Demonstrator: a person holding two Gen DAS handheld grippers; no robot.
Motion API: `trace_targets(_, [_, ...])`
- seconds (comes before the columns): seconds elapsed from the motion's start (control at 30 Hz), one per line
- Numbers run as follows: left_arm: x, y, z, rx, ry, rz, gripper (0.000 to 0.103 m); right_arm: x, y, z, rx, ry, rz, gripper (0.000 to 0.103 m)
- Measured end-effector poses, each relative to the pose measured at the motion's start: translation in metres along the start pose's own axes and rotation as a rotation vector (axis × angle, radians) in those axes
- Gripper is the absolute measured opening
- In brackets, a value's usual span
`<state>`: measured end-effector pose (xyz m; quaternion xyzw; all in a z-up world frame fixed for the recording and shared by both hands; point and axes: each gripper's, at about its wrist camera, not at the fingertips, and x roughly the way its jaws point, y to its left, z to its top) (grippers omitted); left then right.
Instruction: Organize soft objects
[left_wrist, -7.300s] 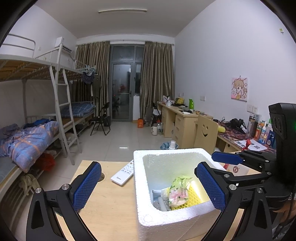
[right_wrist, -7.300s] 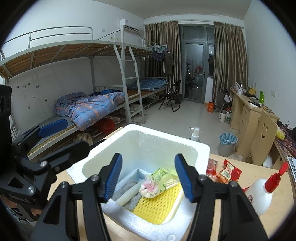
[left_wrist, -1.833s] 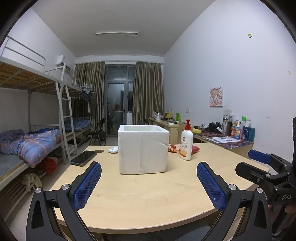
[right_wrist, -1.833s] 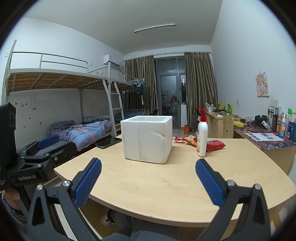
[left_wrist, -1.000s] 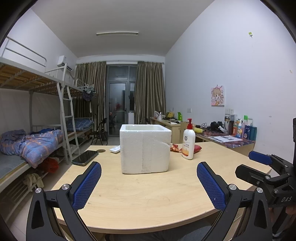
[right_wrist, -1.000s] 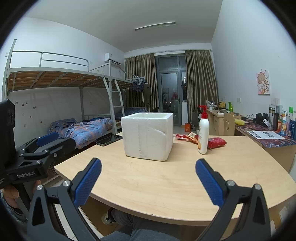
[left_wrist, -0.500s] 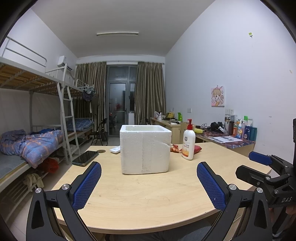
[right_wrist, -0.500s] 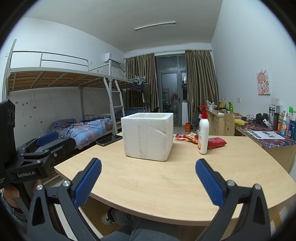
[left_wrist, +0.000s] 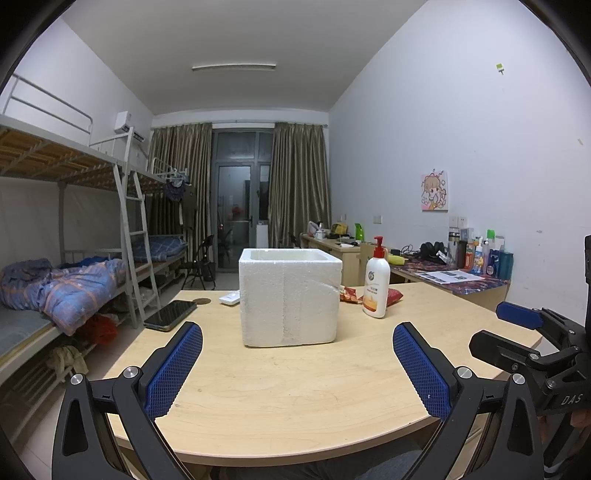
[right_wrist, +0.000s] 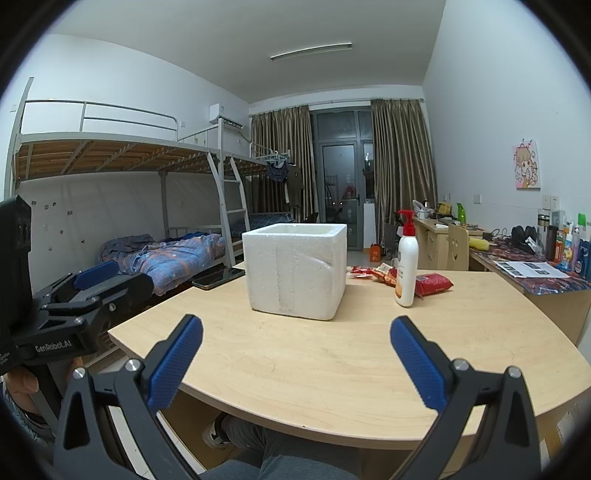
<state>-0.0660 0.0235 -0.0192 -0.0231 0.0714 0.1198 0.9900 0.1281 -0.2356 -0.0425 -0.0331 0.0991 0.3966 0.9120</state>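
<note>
A white foam box (left_wrist: 289, 297) stands on the wooden table (left_wrist: 295, 384), open at the top; its inside is hidden from here. It also shows in the right wrist view (right_wrist: 295, 271). My left gripper (left_wrist: 297, 363) is open and empty, held back over the table's near edge, well short of the box. My right gripper (right_wrist: 295, 363) is open and empty, also at the near edge. Each gripper shows at the side of the other's view.
A white pump bottle (left_wrist: 376, 286) stands right of the box, with red snack packets (right_wrist: 432, 283) behind it. A black phone (left_wrist: 170, 314) and a white remote (left_wrist: 229, 298) lie left of the box. Bunk beds stand left, desks right.
Seven seconds ago both grippers hovered over the box, looking in at soft items. They have since pulled back to the table's near edge. Over the last second almost nothing moved.
</note>
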Motion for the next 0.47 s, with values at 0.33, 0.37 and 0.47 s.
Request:
trace_targets(0.33, [-0.0005, -0.0005, 0.0009, -0.007, -0.004, 0.004, 0.103, -0.0010, 0.0010, -0.0003, 0.001, 0.001, -0.001, 0.103])
trace_targets(0.37, [-0.0008, -0.0008, 0.0010, -0.006, -0.005, 0.005, 0.103, -0.0010, 0.0010, -0.0003, 0.001, 0.001, 0.000, 0.103])
trace_targets(0.47, [-0.0027, -0.0025, 0.0004, 0.002, -0.015, 0.008, 0.103, 0.0005, 0.0019, 0.0010, -0.002, 0.005, -0.004, 0.103])
